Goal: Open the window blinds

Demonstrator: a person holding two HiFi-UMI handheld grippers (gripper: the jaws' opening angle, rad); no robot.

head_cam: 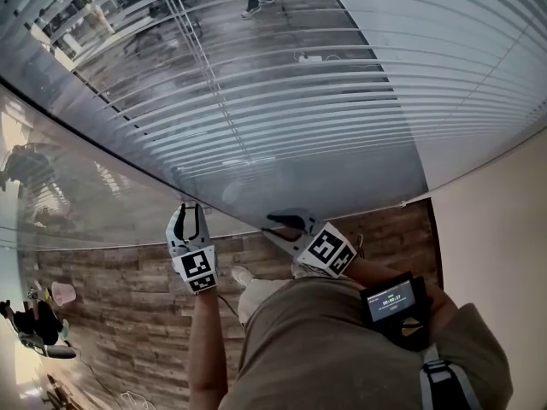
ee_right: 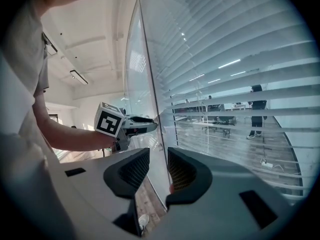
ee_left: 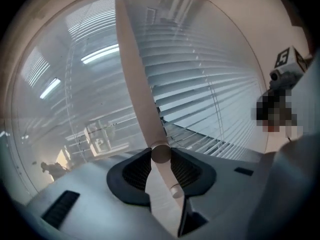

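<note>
A: What does the left gripper view give that the head view doesn't?
B: The grip itself. My left gripper (ee_left: 161, 156) is clenched on the pale wand (ee_left: 134, 69), which rises from between the pads in front of the blinds (ee_left: 200, 84). From the head view I only see that gripper held up at the glass (head_cam: 85, 203).
A: And your right gripper (ee_right: 158, 170)?
B: Its own view shows it released, jaws apart, nothing pinched.
A: Where do the blinds hang?
B: Just beyond both grippers, stretching right, with bare glass to their left. The right gripper view shows gaps between the slats (ee_right: 280, 96) and a person (ee_right: 257, 109) standing far beyond. The head view adds wooden floor (head_cam: 128, 306) below.
</note>
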